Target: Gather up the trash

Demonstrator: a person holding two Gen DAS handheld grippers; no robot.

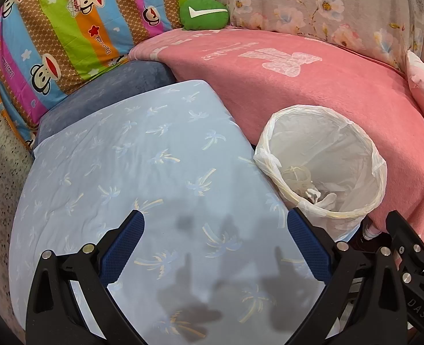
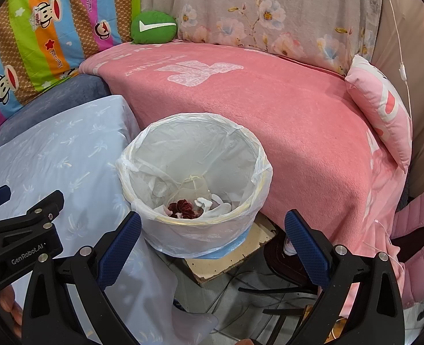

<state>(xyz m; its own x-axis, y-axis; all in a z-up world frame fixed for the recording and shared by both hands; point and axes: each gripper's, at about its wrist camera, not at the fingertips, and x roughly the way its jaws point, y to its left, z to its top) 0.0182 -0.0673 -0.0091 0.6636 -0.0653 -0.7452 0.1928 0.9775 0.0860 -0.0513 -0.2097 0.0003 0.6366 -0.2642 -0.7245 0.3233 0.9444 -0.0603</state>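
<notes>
Between blue palm-print cloth [image 2: 57,155] and pink blanket [image 2: 269,120], lined trash bin [image 2: 194,230] at 12 o'clock; right gripper [image 2: 212,247] and left gripper [image 1: 216,247] both spread wide, empty; green cushion [image 2: 154,27] beyond.

A pink blanket [image 2: 269,120] covers the bed (cartoon-striped bedding [image 1: 54,43] behind); tiled floor [image 2: 240,302] below.

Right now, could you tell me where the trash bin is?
The trash bin sits centre in the right wrist view, just beyond the open right gripper, wedged between the light blue cushion and the pink blanket.
</notes>
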